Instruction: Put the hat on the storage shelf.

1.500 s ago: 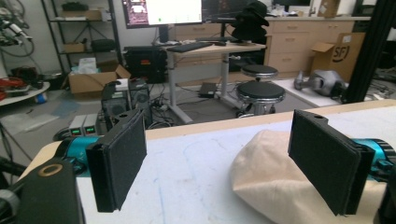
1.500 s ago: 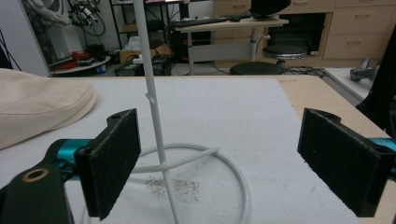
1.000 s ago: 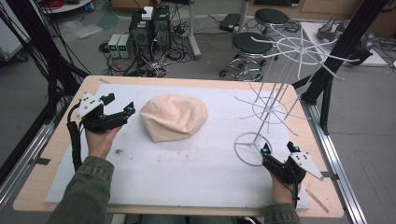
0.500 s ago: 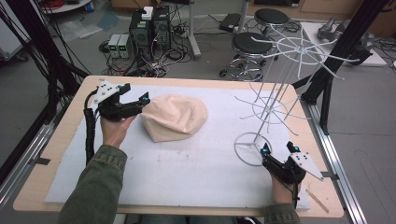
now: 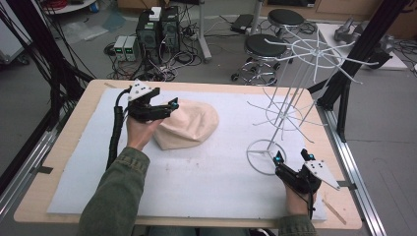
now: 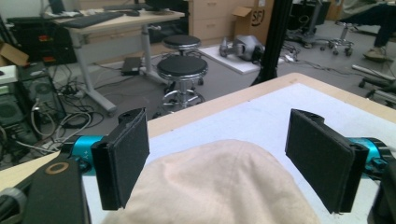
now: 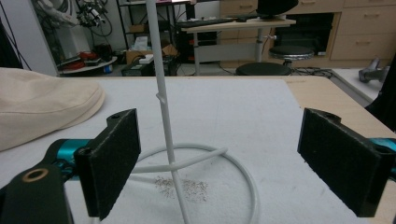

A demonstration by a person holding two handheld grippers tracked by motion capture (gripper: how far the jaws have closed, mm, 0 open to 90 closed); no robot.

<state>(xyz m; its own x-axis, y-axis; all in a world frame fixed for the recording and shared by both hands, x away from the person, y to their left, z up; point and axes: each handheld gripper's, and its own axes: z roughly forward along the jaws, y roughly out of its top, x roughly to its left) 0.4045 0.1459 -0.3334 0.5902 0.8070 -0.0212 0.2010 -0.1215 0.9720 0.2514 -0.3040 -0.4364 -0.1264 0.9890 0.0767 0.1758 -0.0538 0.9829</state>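
A cream cloth cap (image 5: pixel 189 125) lies on the white mat, left of centre. My left gripper (image 5: pixel 169 109) hovers at the cap's left edge, open. In the left gripper view the cap (image 6: pixel 219 184) bulges up between the two black pads (image 6: pixel 122 161), touching neither that I can tell. A white wire rack (image 5: pixel 295 93) with hooked arms stands at the right on a ring base (image 5: pixel 263 157). My right gripper (image 5: pixel 292 158) rests open just in front of that base. The right gripper view has the rack's pole (image 7: pixel 163 107) and ring (image 7: pixel 238 170) between its spread jaws.
The white mat (image 5: pixel 206 177) covers most of the wooden table (image 5: pixel 78 115). Black frame posts (image 5: pixel 354 54) rise beside the table's right edge. Stools (image 5: pixel 265 46), computer boxes and cables sit on the floor beyond the far edge.
My left gripper has travelled up and to the right, from the table's left side onto the cap's left edge. The right gripper has stayed by the rack base.
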